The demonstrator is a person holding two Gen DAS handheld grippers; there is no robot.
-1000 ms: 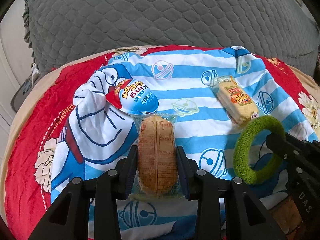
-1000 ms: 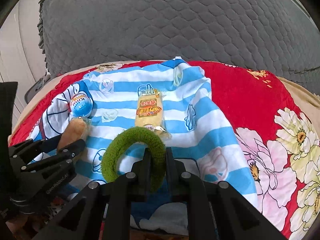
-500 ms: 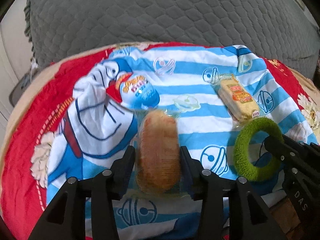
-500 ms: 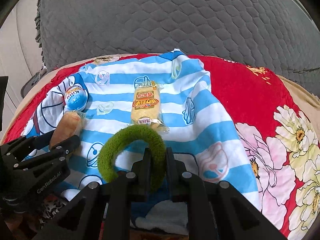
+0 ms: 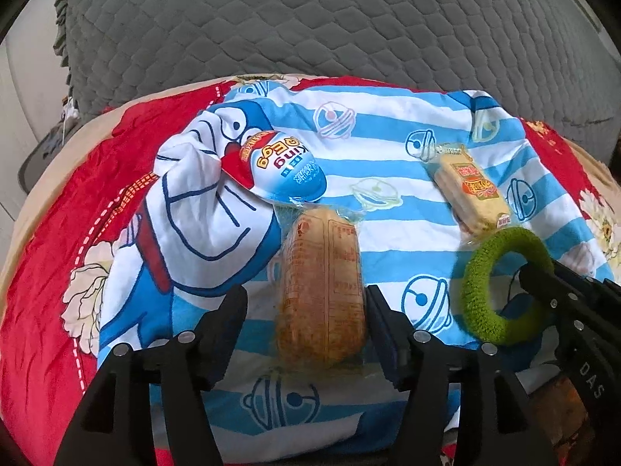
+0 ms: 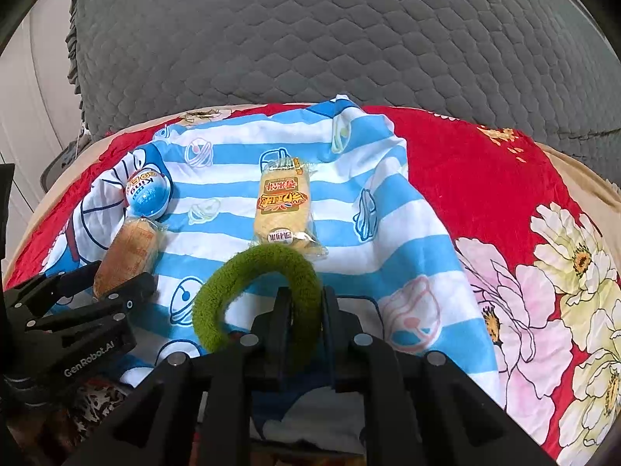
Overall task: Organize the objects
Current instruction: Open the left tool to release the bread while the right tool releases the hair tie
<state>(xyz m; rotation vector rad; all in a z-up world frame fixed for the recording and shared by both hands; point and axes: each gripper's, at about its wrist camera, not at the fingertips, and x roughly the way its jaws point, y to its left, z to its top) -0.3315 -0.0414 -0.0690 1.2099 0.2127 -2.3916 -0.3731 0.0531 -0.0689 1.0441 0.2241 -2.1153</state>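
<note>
A wrapped bread roll (image 5: 322, 287) lies on the blue-striped Doraemon cloth (image 5: 388, 147), between the fingers of my left gripper (image 5: 306, 310), which is open with gaps on both sides. The roll also shows in the right wrist view (image 6: 126, 252). My right gripper (image 6: 304, 303) is shut on a green fuzzy ring (image 6: 256, 283), also in the left wrist view (image 5: 500, 283). A blue King Egg packet (image 5: 279, 171) lies just beyond the roll. A yellow wafer packet (image 6: 283, 206) lies beyond the ring.
The cloth lies on a red floral blanket (image 6: 485, 178). A grey quilted cushion (image 5: 310, 19) rises behind it. The left gripper's body (image 6: 66, 330) is at the lower left of the right wrist view.
My left gripper has opened and let go of the bread roll, which now lies on the cloth. The right gripper keeps its hold on the ring and has edged forward.
</note>
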